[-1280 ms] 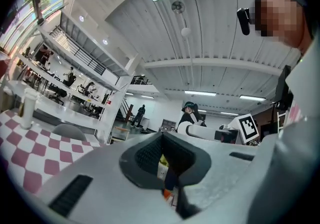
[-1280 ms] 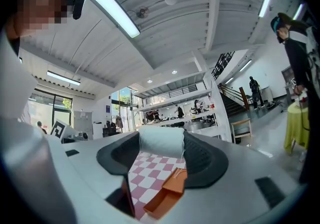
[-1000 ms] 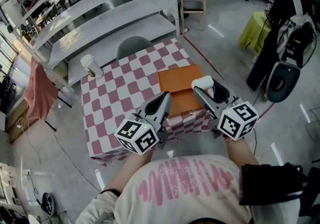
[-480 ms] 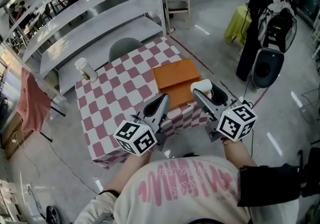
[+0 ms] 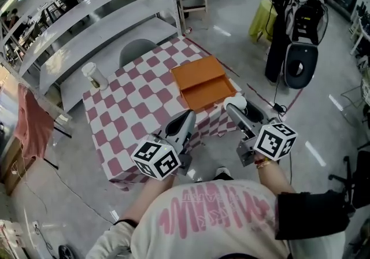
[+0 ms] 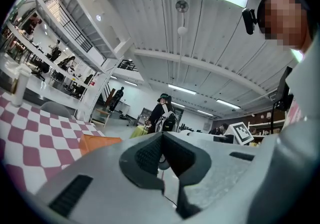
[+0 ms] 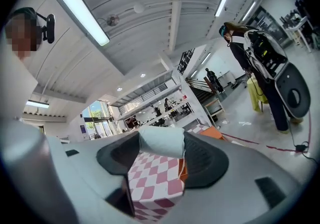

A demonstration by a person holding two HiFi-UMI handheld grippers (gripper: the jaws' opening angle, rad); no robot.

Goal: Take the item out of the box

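The orange box [image 5: 202, 83] lies open on the red-and-white checked table [image 5: 133, 107], its lid flat behind it. It also shows in the left gripper view as the orange box [image 6: 97, 143]. My right gripper [image 5: 234, 103] is off the table's near right corner, shut on a pale, rounded item [image 5: 235, 100]. In the right gripper view the pale item [image 7: 160, 140] sits pinched between the dark pads of the right gripper [image 7: 161, 144], with the table [image 7: 155, 180] beyond. My left gripper [image 5: 186, 119] hovers at the table's near edge, and in its own view the left gripper [image 6: 161, 140] has its jaws together and holds nothing.
A white cup [image 5: 92, 76] stands at the table's far left corner. A grey chair [image 5: 137, 52] and long metal shelving [image 5: 104, 3] are behind the table. A person with a backpack [image 5: 295, 15] stands at right beside a yellow-green cover [image 5: 261, 18]. A wooden stool [image 5: 192, 0] stands farther back.
The view has drawn back from the table. Both grippers have come off the box toward the near edge, the right one still carrying the pale item.
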